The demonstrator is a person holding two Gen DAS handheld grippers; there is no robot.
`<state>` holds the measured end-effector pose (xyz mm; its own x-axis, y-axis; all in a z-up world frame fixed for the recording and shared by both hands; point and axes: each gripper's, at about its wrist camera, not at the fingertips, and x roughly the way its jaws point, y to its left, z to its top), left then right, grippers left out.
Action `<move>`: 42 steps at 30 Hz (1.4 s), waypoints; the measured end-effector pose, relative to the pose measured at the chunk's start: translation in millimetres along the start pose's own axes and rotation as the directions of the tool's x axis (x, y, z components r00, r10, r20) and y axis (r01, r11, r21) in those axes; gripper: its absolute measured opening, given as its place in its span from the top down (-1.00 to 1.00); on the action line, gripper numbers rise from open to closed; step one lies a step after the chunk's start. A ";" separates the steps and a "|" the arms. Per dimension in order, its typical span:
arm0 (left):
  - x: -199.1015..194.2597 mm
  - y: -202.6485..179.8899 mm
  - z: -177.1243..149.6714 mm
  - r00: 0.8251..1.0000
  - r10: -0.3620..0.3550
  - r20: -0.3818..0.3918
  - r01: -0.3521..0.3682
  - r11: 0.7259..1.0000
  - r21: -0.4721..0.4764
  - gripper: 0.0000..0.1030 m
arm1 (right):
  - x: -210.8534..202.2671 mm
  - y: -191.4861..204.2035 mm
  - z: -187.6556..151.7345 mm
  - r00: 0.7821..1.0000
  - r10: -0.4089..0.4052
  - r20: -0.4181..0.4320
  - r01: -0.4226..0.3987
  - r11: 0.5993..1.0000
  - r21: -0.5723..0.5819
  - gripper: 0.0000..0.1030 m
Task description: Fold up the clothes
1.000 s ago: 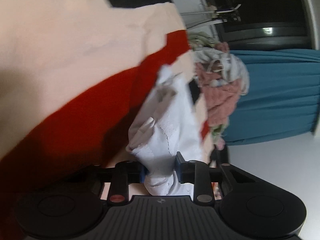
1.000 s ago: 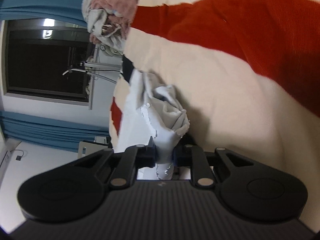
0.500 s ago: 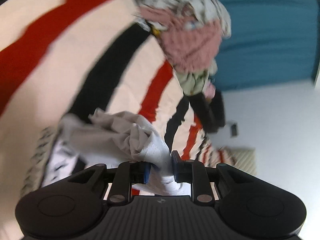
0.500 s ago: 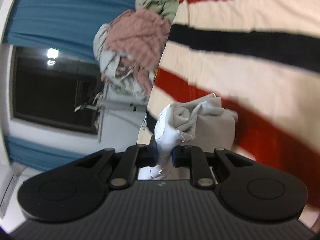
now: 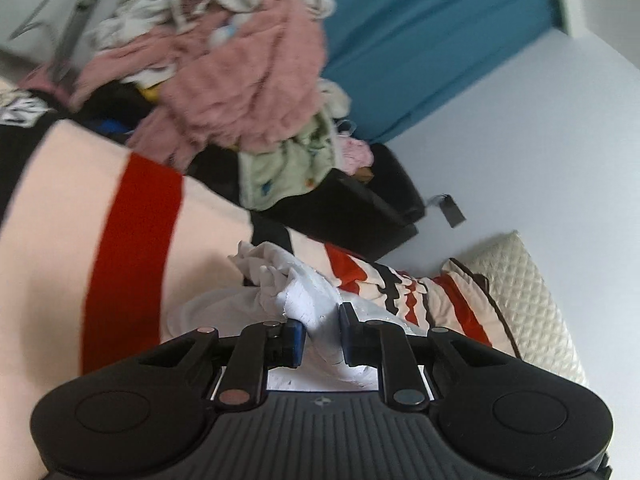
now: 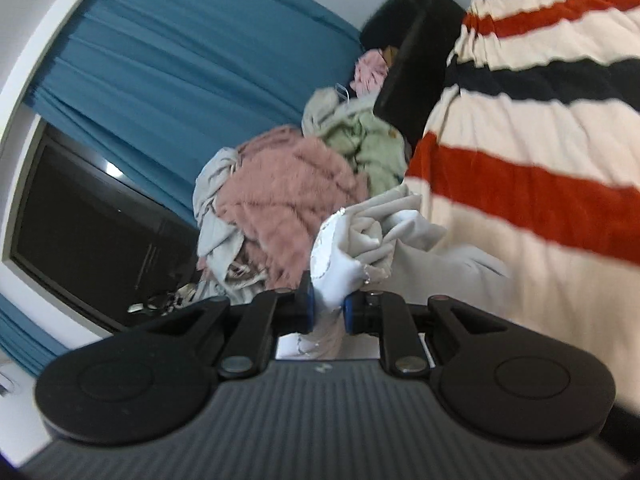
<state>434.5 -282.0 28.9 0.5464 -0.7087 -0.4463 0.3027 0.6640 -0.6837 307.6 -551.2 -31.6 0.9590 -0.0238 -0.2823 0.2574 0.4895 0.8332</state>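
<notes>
A crumpled white garment (image 5: 296, 292) lies bunched over the striped red, cream and black blanket (image 5: 132, 216). My left gripper (image 5: 322, 334) is shut on a fold of it. In the right wrist view the same white garment (image 6: 376, 232) bulges up from my right gripper (image 6: 328, 308), which is shut on another part of it. The rest of the garment hangs behind the gripper bodies, hidden.
A pile of unfolded clothes, pink (image 5: 248, 92), green (image 5: 288, 168) and grey, sits at the bed's far end by a black box (image 5: 360, 208). A quilted cream pillow (image 5: 524, 288) lies right. Blue curtains (image 6: 180, 68) and a dark window (image 6: 80, 208) stand behind.
Both grippers have swung with the white garment still held: the views turned from close over the blanket toward the clothes pile, curtain and wall. The garment stays bunched.
</notes>
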 end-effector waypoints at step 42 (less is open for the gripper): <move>-393.0 -178.8 -195.3 0.959 0.073 0.274 -0.239 0.727 0.644 -0.99 | -322.5 121.4 -136.5 0.993 -0.112 0.038 0.111 0.771 -0.628 -0.67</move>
<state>13.2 -168.8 213.8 0.7597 -0.5663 -0.3196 0.5926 0.8053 -0.0182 13.3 -365.1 95.6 0.9281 -0.1117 -0.3553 0.2305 0.9216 0.3122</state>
